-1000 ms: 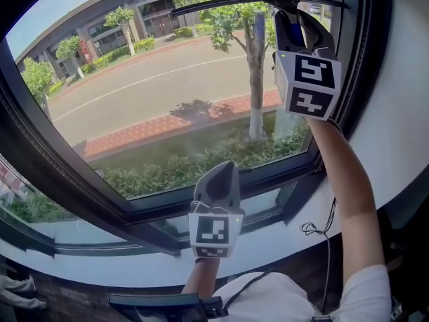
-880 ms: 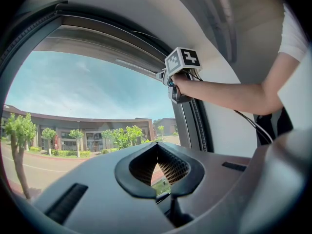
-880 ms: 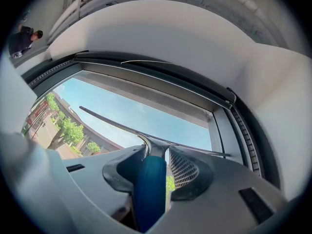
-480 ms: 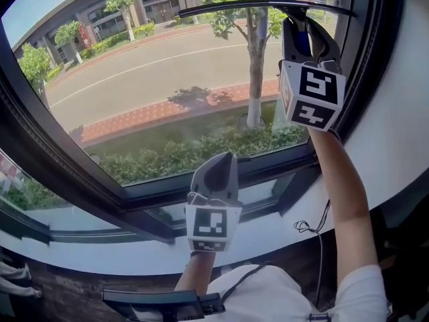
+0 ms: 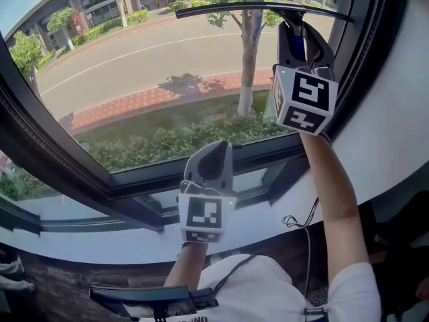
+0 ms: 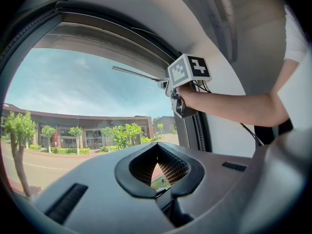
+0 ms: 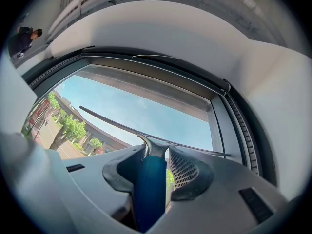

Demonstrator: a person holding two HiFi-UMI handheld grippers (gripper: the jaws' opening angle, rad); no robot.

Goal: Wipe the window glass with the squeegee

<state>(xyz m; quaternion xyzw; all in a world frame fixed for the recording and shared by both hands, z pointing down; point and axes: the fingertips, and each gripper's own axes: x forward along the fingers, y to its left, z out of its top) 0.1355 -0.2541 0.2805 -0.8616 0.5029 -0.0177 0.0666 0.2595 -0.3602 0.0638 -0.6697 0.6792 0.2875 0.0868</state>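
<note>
Smooth, glossy blue plastic squeegee handle (image 7: 148,189); thin dark blade strip (image 7: 107,119), matt. Clear glossy window glass (image 5: 154,59). Dark matt window frame (image 5: 40,159). Grey matt plastic right gripper (image 7: 156,150), mesh-textured pads (image 7: 184,170).

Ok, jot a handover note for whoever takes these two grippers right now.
Right gripper: jaws shut on the squeegee by its blue handle, arm raised.
Left gripper: jaws shut, empty, held low in front of the lower frame.
Blade: against the window glass, near the top of the pane.
Done: can't tell; no wipe marks show.
Left: probably draw the blade down over the glass below it.
</note>
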